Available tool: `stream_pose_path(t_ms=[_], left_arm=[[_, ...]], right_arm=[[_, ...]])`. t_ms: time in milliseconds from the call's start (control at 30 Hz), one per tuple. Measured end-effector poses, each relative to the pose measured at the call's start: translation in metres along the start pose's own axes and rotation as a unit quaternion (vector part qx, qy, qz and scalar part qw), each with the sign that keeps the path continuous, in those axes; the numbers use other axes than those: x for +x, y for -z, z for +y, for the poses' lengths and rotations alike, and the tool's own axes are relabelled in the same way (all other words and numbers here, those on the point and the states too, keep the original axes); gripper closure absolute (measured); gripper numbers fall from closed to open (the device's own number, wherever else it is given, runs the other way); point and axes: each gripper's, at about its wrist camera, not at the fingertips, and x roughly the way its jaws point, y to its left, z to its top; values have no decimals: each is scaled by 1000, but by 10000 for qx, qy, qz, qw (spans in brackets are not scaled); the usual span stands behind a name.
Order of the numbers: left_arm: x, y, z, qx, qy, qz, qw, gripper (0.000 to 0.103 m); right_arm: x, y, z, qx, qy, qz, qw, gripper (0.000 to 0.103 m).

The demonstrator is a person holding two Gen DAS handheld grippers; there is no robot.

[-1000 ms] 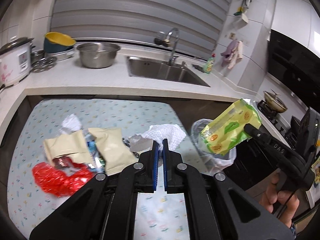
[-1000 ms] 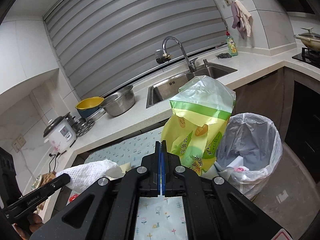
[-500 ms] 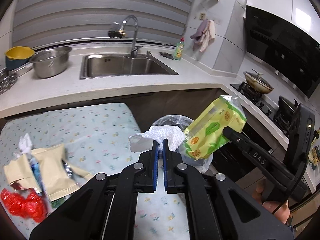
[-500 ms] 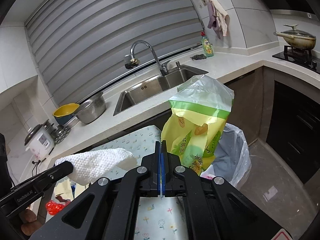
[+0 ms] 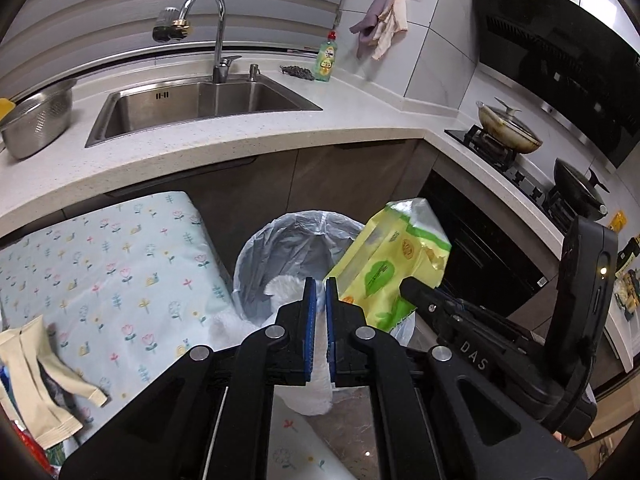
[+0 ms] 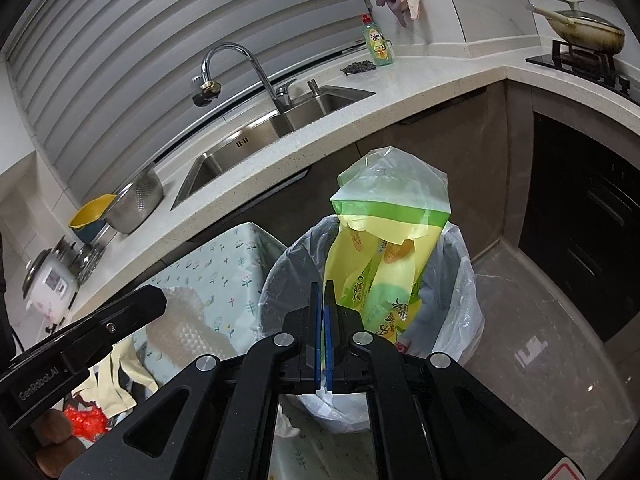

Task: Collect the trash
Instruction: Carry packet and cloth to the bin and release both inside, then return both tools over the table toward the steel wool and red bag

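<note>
Two pieces of trash are up at once, one in each gripper. Your left gripper (image 5: pixel 318 286) is nearly closed, its blue pads pinching a white paper towel (image 5: pixel 316 392) that hangs below the jaws, just at the near rim of the bin (image 5: pixel 256 248). Your right gripper (image 6: pixel 323 288) is clamped tight on the bottom edge of a yellow-green wrapper (image 6: pixel 380 264), which stands up over the bin's mouth.

The step in hand looks like the drop, so get each piece over the opening before you let go. The wrapper already sits above the liner; tip it forward so it falls in rather than catching the far rim. The towel is the riskier one: part of it trails toward the tablecloth (image 5: pixel 120 264) side, so carry it further over the centre first. Open each jaw fully and wait for the piece to fall clear, since soft paper can cling to the pads.

More litter waits on the table: tan packets (image 5: pixel 36 364) and a red wrapper (image 6: pixel 86 420).
</note>
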Motion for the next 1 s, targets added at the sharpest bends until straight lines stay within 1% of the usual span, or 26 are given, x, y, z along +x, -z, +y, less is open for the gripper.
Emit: stream_pose_path(t_ms=[33,233,300,333,367,400,433,467,500,533,633,667,767,933,1000], left_arm=[[1,-1,0,-11,30,-39,10000,99],[3,-13,-5,13,27,-217,9998,98],[6,-17,-5,34,-30,-229,9997,97],[8,-19,-5,39,-48,-222,9997,94],[9,-19,-4,43,-100,-205,9997,87],[9,-18,-2,47,-136,-206,9997,82],[9,-16,1,40,-176,-217,9996,70],[8,-14,3,20,-224,-225,9995,56],[6,-11,8,-44,-280,-225,9993,49],[3,-9,12,-106,-299,-239,9992,46],[-9,2,25,-251,-372,-225,9987,46],[-16,8,30,-248,-457,-244,9984,46],[-30,25,42,-246,-735,-248,9967,46],[-53,54,66,-336,-1167,-158,9925,45],[-63,64,76,-441,-1244,-146,9911,45]], right_arm=[[1,0,-1,25,18,-2,10000,93],[-4,0,-4,79,1,-41,10000,93],[-7,2,-3,80,-4,-64,9999,87],[-10,4,-3,87,-21,-66,9999,78],[-12,7,-4,92,-64,-73,9999,71],[-15,10,-4,94,-76,-88,9999,70],[-17,14,-4,69,-59,-82,9999,70],[-18,16,-3,40,-43,-67,10000,70],[-18,18,-2,9,-25,-51,10000,70],[-20,21,0,-34,-6,-14,10000,70],[-23,38,2,-45,-100,131,9999,68],[-22,45,2,-56,-137,228,9996,68],[-13,73,6,-251,-60,546,9982,68],[7,110,12,-680,425,860,9931,68],[19,119,10,-760,671,1033,9895,68]])
